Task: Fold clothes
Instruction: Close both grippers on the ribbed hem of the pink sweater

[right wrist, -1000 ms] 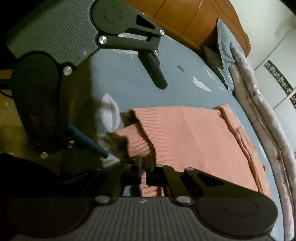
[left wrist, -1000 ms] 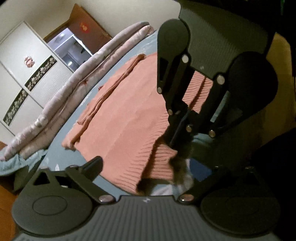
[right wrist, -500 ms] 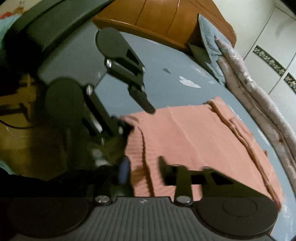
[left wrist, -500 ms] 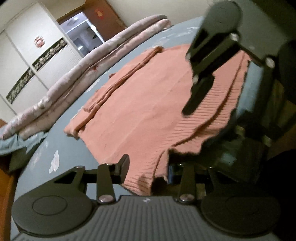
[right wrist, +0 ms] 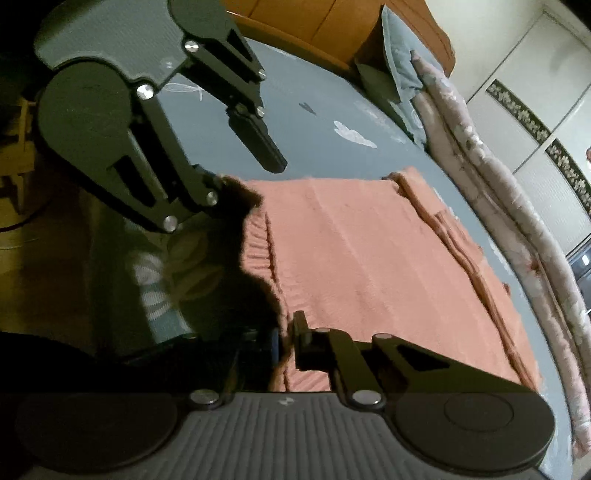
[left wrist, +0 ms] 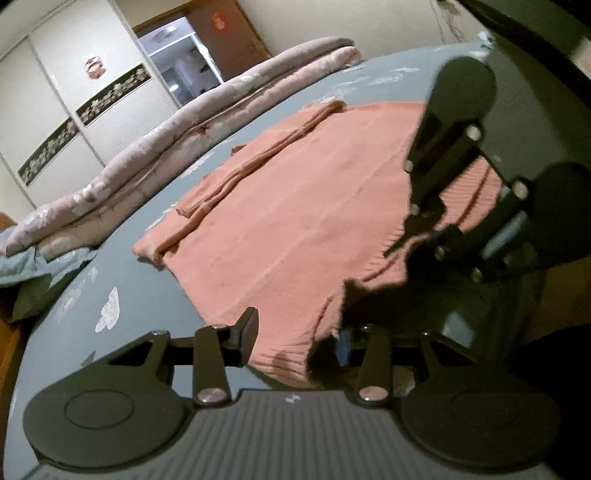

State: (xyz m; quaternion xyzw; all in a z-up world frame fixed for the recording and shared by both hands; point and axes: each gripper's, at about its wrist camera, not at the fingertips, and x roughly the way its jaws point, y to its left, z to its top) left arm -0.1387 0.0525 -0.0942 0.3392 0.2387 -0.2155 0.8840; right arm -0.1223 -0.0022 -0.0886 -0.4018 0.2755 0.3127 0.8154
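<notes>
A salmon-pink knitted sweater (left wrist: 295, 206) lies flat on the blue bed sheet (left wrist: 122, 280), its sleeves folded in along the far side. Its ribbed hem faces both grippers. My left gripper (left wrist: 295, 336) is at the hem's left corner and its jaws are opening. The hem lies between the fingers, but the pads stand apart from it. In the right wrist view the left gripper (right wrist: 255, 175) shows one finger over bare sheet. My right gripper (right wrist: 287, 343) is shut on the hem of the sweater (right wrist: 369, 258), and the same gripper (left wrist: 410, 247) is also in the left wrist view.
A rolled pink floral quilt (left wrist: 192, 125) runs along the far side of the bed. A blue pillow (right wrist: 402, 62) leans on the wooden headboard (right wrist: 332, 26). White wardrobe doors (left wrist: 74, 92) stand beyond. The bed's near edge lies under the grippers.
My left gripper narrowed from wide open onto the hem corner, then widened slightly. The right gripper let go of the hem for a moment and has shut on it again.
</notes>
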